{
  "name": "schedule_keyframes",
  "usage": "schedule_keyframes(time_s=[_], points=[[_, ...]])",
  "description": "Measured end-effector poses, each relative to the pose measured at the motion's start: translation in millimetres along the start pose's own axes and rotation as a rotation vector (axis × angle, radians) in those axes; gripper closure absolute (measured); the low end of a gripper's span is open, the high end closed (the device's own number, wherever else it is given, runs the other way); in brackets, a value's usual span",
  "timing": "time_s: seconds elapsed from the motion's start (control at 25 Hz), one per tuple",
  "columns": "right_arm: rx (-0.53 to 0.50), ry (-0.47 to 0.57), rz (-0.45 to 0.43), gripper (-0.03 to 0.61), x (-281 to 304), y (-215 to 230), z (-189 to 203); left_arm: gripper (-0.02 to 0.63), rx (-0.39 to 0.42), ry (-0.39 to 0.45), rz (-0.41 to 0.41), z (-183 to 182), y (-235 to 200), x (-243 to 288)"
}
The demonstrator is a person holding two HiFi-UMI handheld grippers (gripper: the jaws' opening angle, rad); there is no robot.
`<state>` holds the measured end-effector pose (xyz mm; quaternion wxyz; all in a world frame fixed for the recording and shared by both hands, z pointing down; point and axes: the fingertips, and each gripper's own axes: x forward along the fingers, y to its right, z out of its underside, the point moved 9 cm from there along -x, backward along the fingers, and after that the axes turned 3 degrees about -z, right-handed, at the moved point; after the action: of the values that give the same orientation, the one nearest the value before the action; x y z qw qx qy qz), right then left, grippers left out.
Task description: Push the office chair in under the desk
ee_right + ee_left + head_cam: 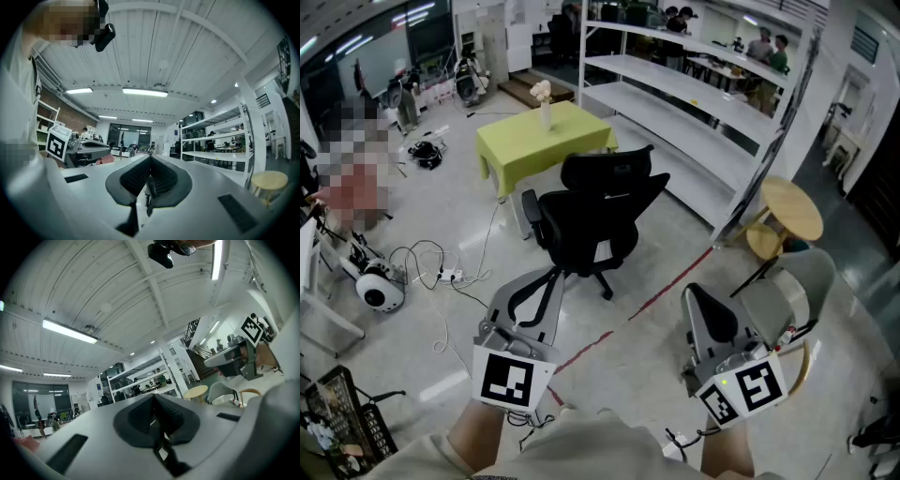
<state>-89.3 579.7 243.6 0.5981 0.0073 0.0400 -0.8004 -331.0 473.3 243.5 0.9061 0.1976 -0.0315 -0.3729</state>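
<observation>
a: where's the office chair?
b: on the floor, just at the near side of the green desk. not tucked under. white vase stands on the desk top.
a: grippers?
b: left gripper and right gripper both have jaws closed together with nothing between them. both sit apart from the chair, no contact. red tape line crosses the floor between the two. metal shelving right of the desk.

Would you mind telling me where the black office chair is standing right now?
In the head view, the black office chair stands mid-frame on the floor, just nearer the camera than the green desk and left of the white shelving.
</observation>
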Motion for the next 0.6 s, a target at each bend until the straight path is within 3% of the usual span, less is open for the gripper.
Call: schedule_keyframes(time_s=[0.28,0.48,0.6], points=[[0.019,-0.028,0.014,0.572,-14.1,12.9,6.8,0.607,0.05,0.009,0.005,-4.6,11.2,8.2],[-0.023,-0.057,-0.036,0.572,-19.0,17.1,9.1,0.607,0.025,-0.029,-0.017,-3.1,18.4,10.8],[-0.019,-0.078,-0.049,0.572,-27.1,26.2,12.5,0.607,-0.04,-0.049,-0.017,-5.0,24.5,15.8]])
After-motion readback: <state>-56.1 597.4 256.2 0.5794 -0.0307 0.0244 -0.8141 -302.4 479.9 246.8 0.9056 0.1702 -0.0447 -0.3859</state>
